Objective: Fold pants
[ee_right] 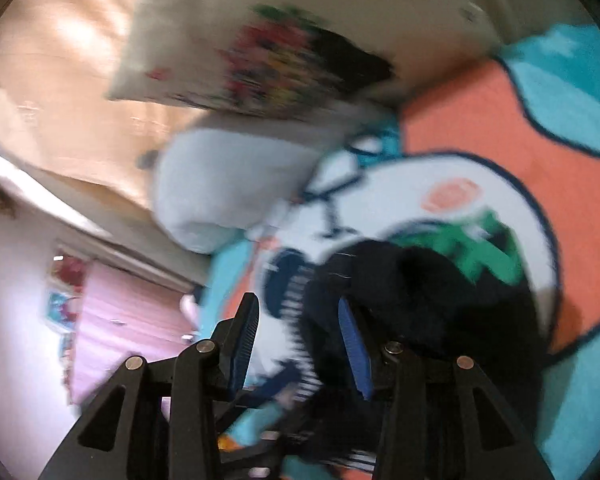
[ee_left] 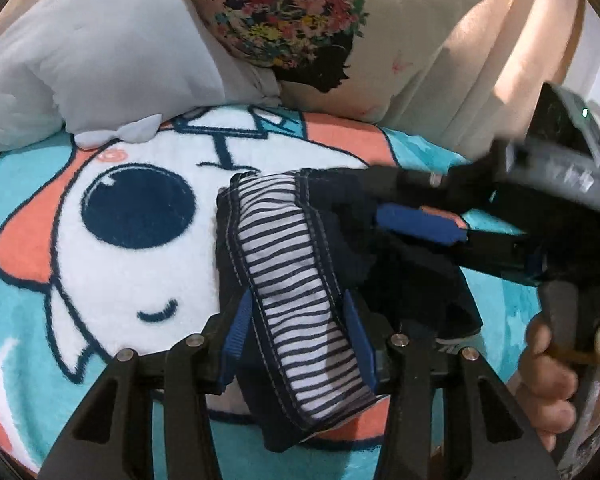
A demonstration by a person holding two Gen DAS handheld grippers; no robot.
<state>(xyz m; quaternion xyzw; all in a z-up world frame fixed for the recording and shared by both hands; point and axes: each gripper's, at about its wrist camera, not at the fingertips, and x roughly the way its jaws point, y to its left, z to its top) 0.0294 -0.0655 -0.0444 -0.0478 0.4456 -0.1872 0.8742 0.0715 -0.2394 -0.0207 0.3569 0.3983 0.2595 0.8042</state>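
The pants (ee_left: 296, 280) are dark navy with a blue-and-white striped lining at the waistband. They hang bunched between both grippers above the cartoon blanket (ee_left: 120, 280). My left gripper (ee_left: 296, 320) has its blue pads around the striped waistband, with cloth filling the gap. My right gripper (ee_left: 384, 208) reaches in from the right in the left wrist view, its jaws closed on the dark cloth near the waistband's far end. In the blurred right wrist view the right gripper (ee_right: 300, 336) has the dark pants (ee_right: 412, 300) and striped edge between its fingers, which stand fairly wide apart.
A grey pillow (ee_left: 100, 60) and a cream pillow with a flower-haired silhouette (ee_left: 320, 32) lie at the head of the bed. Peach curtains (ee_left: 520, 60) hang behind. A hand (ee_left: 560, 360) holds the right gripper's handle.
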